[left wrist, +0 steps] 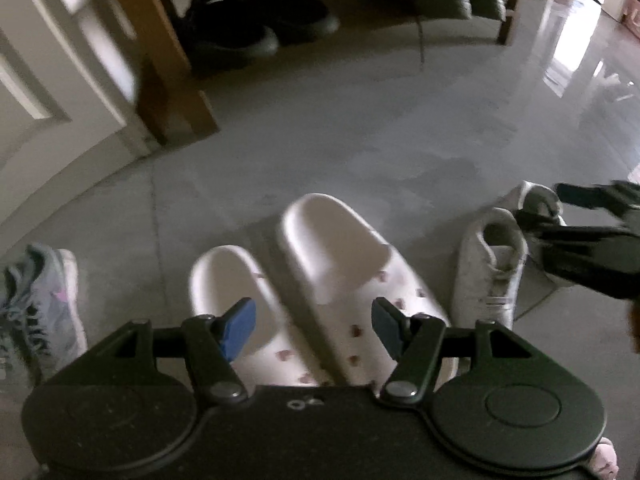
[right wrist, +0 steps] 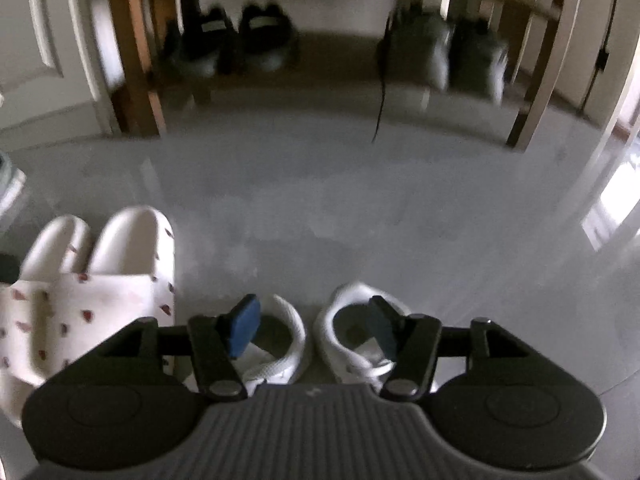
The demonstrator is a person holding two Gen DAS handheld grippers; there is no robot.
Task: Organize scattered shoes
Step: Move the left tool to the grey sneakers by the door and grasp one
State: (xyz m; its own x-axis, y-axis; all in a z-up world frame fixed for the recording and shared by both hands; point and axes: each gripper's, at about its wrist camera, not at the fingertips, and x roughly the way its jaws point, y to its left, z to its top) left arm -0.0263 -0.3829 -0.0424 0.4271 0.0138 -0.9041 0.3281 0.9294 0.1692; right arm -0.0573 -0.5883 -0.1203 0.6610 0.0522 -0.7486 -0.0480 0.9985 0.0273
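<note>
Right wrist view: wooden rack (right wrist: 136,60) holds black sneakers (right wrist: 232,44).

The grey sneaker (left wrist: 38,304) runs off the left edge of the left wrist view. The left tool (left wrist: 313,330) covers the near ends of the white slides (left wrist: 320,264). The right tool (right wrist: 313,326) hides the toes of the white sneakers (right wrist: 352,332). On the shoe rack (right wrist: 132,60), the dark shoes (right wrist: 236,42) and grey shoes (right wrist: 452,48) are blurred, their details unreadable.
</note>
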